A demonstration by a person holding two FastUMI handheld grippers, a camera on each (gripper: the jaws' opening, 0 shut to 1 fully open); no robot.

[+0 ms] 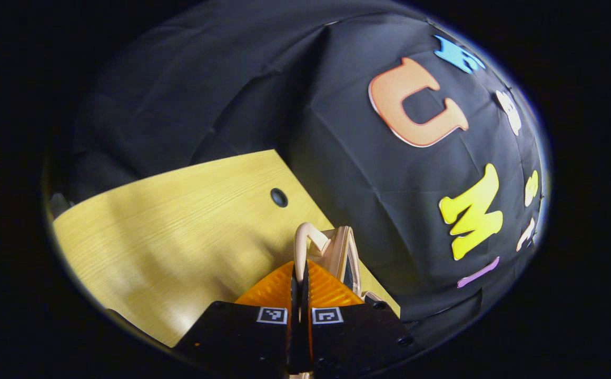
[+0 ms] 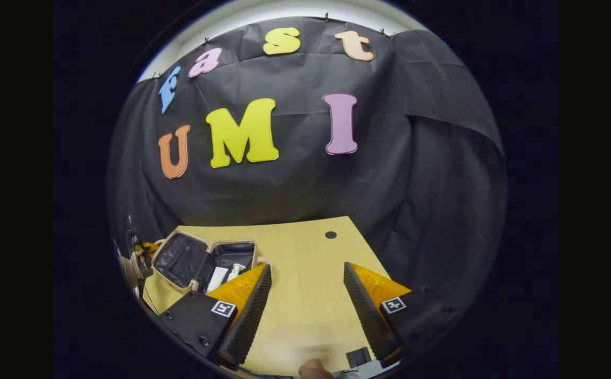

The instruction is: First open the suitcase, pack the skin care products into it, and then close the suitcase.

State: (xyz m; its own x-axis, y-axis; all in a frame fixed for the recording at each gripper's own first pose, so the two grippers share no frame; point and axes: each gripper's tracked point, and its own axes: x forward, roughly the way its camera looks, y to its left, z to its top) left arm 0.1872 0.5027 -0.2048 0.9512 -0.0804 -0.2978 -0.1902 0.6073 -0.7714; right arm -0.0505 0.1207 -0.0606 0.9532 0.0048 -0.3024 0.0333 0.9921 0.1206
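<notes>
In the right gripper view a small beige suitcase (image 2: pixel 179 239) lies open at the table's left, its dark lining showing. White skin care bottles (image 2: pixel 218 277) lie inside its right half. The left gripper (image 2: pixel 138 259) is at the lid's outer edge. In the left gripper view the left gripper (image 1: pixel 300 273) is shut on the suitcase's beige handle (image 1: pixel 308 234), with the lid's edge (image 1: pixel 346 252) just beyond. The right gripper (image 2: pixel 305 295) hovers open over bare table to the right of the case, with nothing between its fingers.
The wooden table (image 2: pixel 305 252) has a round cable hole (image 2: pixel 331 235) near its back edge. Black cloth walls close in behind and to the sides. A fingertip (image 2: pixel 314 368) shows at the bottom edge of the right gripper view.
</notes>
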